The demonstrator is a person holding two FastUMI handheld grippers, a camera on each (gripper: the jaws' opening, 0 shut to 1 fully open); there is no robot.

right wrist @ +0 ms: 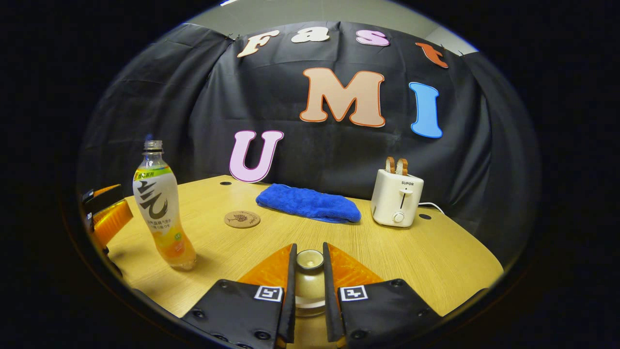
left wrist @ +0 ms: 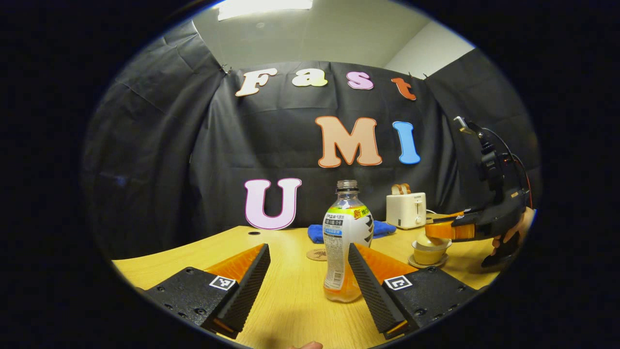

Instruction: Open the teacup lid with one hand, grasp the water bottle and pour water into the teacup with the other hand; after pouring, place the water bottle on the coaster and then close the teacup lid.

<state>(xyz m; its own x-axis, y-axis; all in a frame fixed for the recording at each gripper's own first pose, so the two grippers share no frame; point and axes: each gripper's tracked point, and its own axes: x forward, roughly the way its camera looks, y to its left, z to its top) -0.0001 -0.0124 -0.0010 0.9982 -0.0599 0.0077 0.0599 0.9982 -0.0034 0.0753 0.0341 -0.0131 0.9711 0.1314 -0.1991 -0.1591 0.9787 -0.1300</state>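
**Right gripper closed on teacup lid knob; left gripper wide open around water bottle**

Right gripper (right wrist: 308, 271): sitting with fingers drawn in narrow, both pressing the small round knob of the teacup lid (right wrist: 310, 260). Lid looking pale and glazed, knob hollow at the top. Seen from the left gripper view, right gripper (left wrist: 438, 228) reaching in from the right over the teacup (left wrist: 429, 252), a hand (left wrist: 513, 235) holding it behind. Teacup showing as a squat cream cup resting on a saucer (left wrist: 426, 264); contents hidden; whether the lid is seated or raised not being clear.

Left gripper (left wrist: 307, 271): standing wide open, gripping nothing. Water bottle (left wrist: 345, 242) standing upright on the table (left wrist: 290, 300) between the fingers, close against the right-hand finger (left wrist: 370, 286); contact not certain.

Water bottle: clear plastic, cap off, neck open, holding a shallow layer of orange liquid at the bottom. Label wrapping the body in white, green and orange; print too small to read.

Coaster (right wrist: 242, 219): round, wooden, lying bare behind the bottle, apart from it.

Blue cloth (right wrist: 308, 203): lying folded toward the back.

Toaster (right wrist: 397, 196): white, carrying two slices in its slots.
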